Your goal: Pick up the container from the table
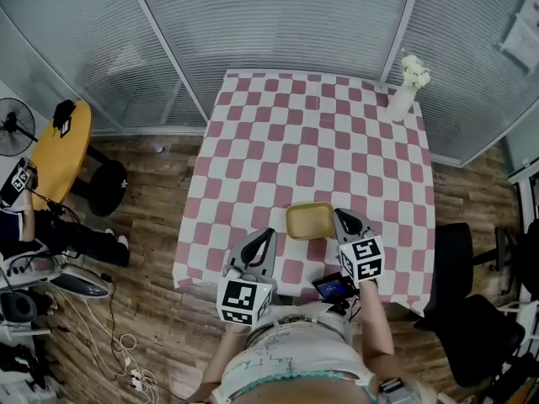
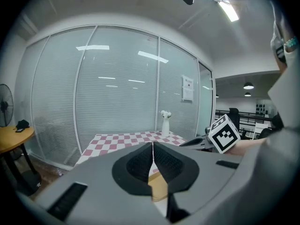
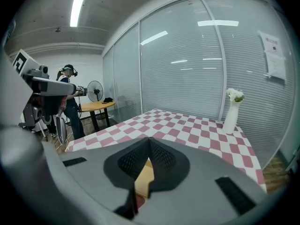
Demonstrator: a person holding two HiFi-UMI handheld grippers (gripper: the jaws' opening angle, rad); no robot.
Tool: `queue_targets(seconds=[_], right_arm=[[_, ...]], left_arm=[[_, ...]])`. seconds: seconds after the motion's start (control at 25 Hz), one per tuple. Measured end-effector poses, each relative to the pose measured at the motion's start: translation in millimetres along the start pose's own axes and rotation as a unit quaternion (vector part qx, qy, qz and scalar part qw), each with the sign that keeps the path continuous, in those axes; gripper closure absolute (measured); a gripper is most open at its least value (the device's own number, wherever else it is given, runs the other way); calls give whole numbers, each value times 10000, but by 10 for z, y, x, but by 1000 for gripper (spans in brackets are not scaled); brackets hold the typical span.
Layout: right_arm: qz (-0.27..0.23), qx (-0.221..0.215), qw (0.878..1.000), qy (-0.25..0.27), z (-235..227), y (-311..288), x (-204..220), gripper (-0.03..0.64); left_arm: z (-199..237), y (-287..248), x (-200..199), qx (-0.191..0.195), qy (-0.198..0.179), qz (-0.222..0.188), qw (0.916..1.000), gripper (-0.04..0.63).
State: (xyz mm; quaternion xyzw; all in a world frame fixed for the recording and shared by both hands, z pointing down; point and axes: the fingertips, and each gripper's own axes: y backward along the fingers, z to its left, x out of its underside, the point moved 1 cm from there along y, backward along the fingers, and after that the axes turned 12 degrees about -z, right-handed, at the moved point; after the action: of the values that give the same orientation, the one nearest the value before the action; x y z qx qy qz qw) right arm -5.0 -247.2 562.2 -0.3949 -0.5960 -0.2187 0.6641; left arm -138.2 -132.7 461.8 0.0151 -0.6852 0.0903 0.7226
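Note:
A shallow yellow container sits on the pink-and-white checkered table near its front edge. My left gripper is just left of the container and a little nearer to me, its jaws shut with nothing between them. My right gripper is at the container's right edge, also shut on nothing. In the left gripper view the pads meet at the tips, and the container shows below them. The right gripper view shows the same: closed tips with the container beyond.
A white vase with flowers stands at the table's far right corner. A small dark device lies at the near edge. A black chair is to the right. A yellow round table and a fan are to the left.

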Motion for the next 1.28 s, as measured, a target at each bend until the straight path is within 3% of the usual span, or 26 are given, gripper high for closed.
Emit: queue_targets(seconds=[0.72,1.28], right_arm=[[952,-151,9953,-2,-69,-186,855,623],[1339,-112,9909,-48,-135,-239,1137,623]], left_arm=[[80,148,149,-185,47,207,9996,577],[161,208,208,-318,120,278,9990,577]])
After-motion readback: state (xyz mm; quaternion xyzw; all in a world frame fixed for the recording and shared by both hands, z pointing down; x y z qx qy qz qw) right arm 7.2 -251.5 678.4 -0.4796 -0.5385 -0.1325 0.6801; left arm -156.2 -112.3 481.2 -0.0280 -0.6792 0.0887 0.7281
